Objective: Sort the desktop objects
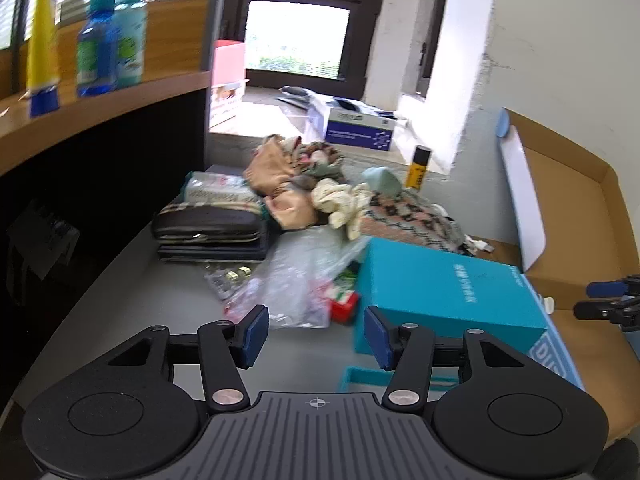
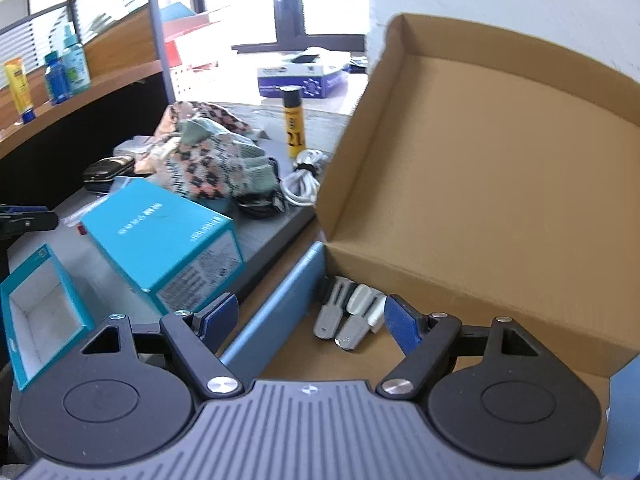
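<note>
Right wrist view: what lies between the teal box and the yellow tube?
In the right wrist view, a patterned cloth heap lies between the teal box and the yellow tube, with a coiled white cable beside it.

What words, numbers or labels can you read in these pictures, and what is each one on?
"21": yellow tube, in black print.
"DIS": blue edge of the cardboard box, cut off by the frame.
Teal box: white characters on top and fine print on the end, too blurred to read.
Blue-and-white carton: print too small.
Shelf bottles: labels blurred.
</note>
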Tool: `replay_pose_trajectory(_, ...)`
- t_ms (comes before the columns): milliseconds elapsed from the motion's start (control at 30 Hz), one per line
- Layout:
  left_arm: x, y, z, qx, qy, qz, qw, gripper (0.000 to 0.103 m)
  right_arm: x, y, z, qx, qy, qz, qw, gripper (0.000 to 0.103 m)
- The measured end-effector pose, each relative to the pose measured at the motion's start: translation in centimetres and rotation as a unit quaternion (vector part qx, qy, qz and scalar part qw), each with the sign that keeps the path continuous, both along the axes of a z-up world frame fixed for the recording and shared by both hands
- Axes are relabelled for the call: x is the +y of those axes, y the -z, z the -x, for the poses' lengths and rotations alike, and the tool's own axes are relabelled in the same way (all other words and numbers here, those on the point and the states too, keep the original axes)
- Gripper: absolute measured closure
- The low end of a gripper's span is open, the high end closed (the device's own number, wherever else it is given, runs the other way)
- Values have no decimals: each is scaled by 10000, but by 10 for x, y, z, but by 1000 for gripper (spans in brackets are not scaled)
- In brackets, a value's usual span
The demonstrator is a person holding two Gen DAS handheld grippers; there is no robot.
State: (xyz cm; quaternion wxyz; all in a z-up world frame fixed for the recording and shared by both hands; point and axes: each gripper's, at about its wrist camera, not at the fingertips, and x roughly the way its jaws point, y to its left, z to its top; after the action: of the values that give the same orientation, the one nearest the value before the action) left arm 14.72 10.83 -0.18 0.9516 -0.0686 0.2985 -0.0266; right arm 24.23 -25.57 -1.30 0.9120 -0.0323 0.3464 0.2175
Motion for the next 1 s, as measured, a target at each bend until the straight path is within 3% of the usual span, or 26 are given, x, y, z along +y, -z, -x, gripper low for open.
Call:
replay_pose_trajectory(233, 22, 18, -8, 35, 99, -190, 9998, 47, 18, -13, 2, 122, -201, -249, 9994, 18)
replay_pose_trajectory(667, 37, 42, -39, -132, 688, -682, 9952, 41, 47, -24, 10, 89, -242, -94, 9996, 18)
replay_pose_trajectory(1000, 44, 52, -55, -96, 891, -484, 9948, 46, 53, -31, 16, 51, -217, -98, 9997, 18)
